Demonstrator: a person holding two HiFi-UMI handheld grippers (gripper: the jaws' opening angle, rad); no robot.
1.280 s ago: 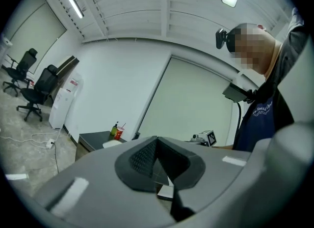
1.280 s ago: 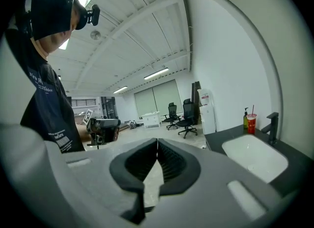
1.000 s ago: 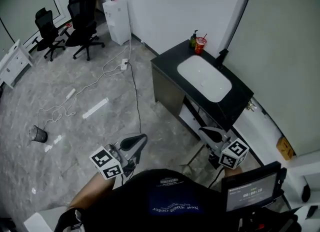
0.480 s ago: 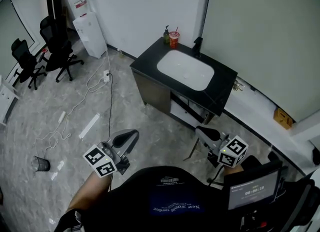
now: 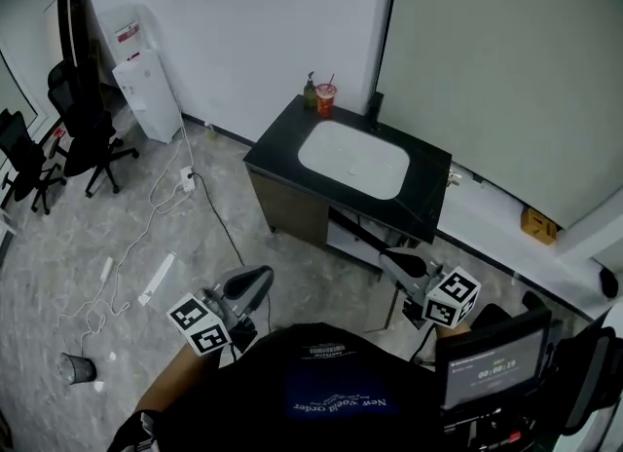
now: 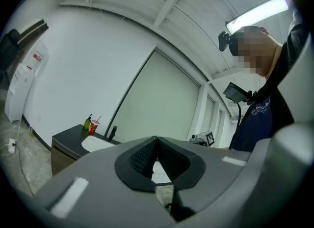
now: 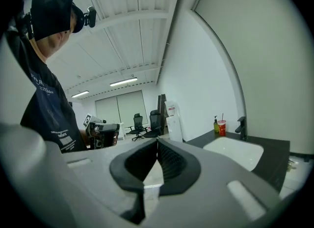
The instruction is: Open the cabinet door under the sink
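I held my left gripper (image 5: 257, 277) and right gripper (image 5: 391, 259) both clenched and empty, well short of the cabinet door (image 5: 350, 236) under the sink (image 5: 352, 160); arriving with jaws closed, I risked bumping the door rather than catching its edge

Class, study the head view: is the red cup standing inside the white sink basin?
No, the red cup stands on the black countertop beyond the sink basin, next to a bottle.
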